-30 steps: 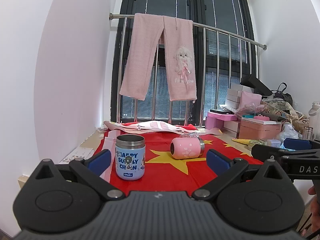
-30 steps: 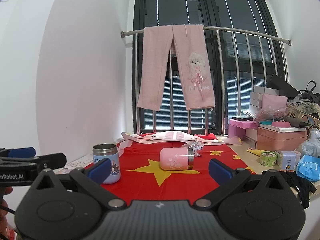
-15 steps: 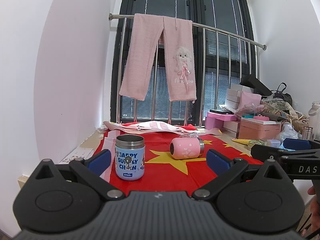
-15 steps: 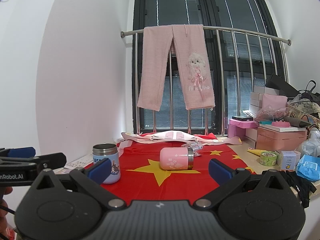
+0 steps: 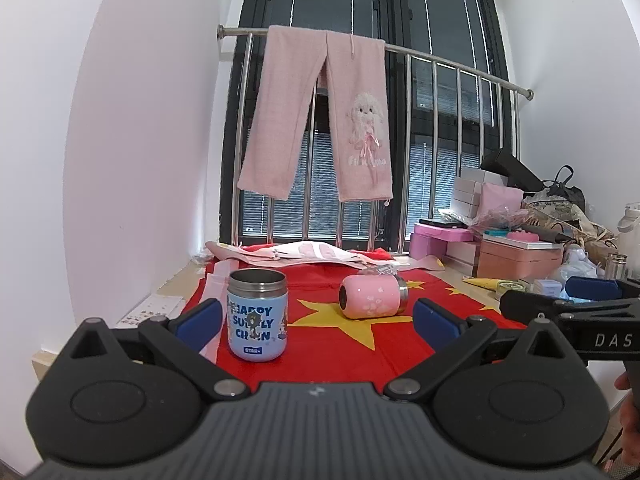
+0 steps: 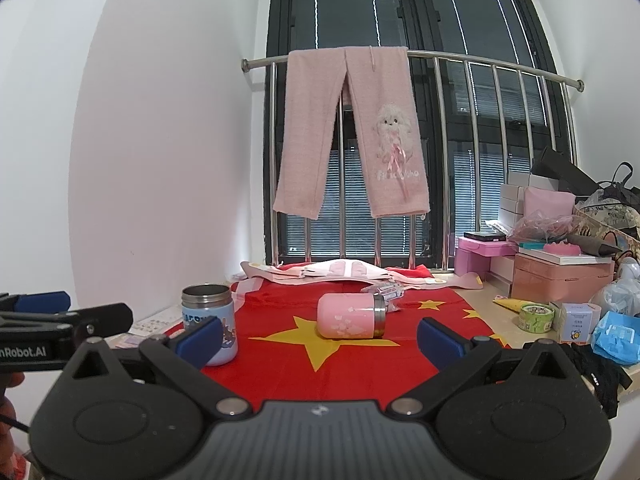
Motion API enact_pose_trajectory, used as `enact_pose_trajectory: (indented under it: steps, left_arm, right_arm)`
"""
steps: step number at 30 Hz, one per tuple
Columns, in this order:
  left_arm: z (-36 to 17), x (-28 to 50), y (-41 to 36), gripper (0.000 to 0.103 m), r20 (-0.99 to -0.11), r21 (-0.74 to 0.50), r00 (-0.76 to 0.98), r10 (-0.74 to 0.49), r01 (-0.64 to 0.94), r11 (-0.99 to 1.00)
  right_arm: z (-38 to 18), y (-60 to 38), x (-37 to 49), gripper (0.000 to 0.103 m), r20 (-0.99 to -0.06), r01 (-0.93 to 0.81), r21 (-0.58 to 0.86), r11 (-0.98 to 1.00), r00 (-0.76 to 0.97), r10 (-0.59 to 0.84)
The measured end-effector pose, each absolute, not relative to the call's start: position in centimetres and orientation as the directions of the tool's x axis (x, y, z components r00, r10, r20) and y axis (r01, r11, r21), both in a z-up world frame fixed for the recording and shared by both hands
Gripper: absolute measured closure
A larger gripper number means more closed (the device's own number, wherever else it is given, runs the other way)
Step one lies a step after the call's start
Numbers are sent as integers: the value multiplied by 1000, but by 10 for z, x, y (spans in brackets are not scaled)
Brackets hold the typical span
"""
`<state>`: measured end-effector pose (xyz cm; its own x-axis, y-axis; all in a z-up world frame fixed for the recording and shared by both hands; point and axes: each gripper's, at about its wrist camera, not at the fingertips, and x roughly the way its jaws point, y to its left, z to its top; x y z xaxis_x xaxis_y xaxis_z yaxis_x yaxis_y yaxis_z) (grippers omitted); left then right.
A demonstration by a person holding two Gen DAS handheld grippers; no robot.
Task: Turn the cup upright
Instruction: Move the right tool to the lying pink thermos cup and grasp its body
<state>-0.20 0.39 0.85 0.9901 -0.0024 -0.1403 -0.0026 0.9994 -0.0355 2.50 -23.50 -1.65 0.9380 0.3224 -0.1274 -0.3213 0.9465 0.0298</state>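
Note:
A pink cup [image 5: 372,296] lies on its side on the red flag cloth [image 5: 340,344], its steel rim pointing right; it also shows in the right wrist view [image 6: 352,316]. A blue cup [image 5: 257,315] stands upright to its left, also seen in the right wrist view [image 6: 208,322]. My left gripper [image 5: 316,320] is open and empty, short of both cups. My right gripper [image 6: 320,338] is open and empty, short of the pink cup. Each gripper shows at the edge of the other's view.
Pink and white boxes [image 6: 560,276], bags and small items crowd the right side of the table. A steel railing with pink trousers [image 6: 352,136] stands behind. Folded pink cloth [image 6: 340,270] lies at the back. A white wall is at the left.

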Motion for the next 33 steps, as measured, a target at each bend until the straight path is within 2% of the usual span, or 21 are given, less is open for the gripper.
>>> enact_pose_trajectory:
  steps: [7,12,22,33]
  left_arm:
    - [12,27,-7,0,-173,-49,985,14,-23,999]
    - [9,69,-19,0,-198,-33,980,22,-30,999]
    - [-3,179,-51,0,-309,-18,951,27,-34,999]
    - [-25,295,-59,0,-463,-11,884,61,-75,997]
  right_arm:
    - [-12,-240,59,0,-167,-334,-8,943,930,328]
    - [0,-242,104,0,-218,-367,-108,924,916,338]
    - [14,-237,219,0,-381,-478,-314,820,855,352]
    - [-8,-212,354,0,-565,-659,-422,622,728,388]
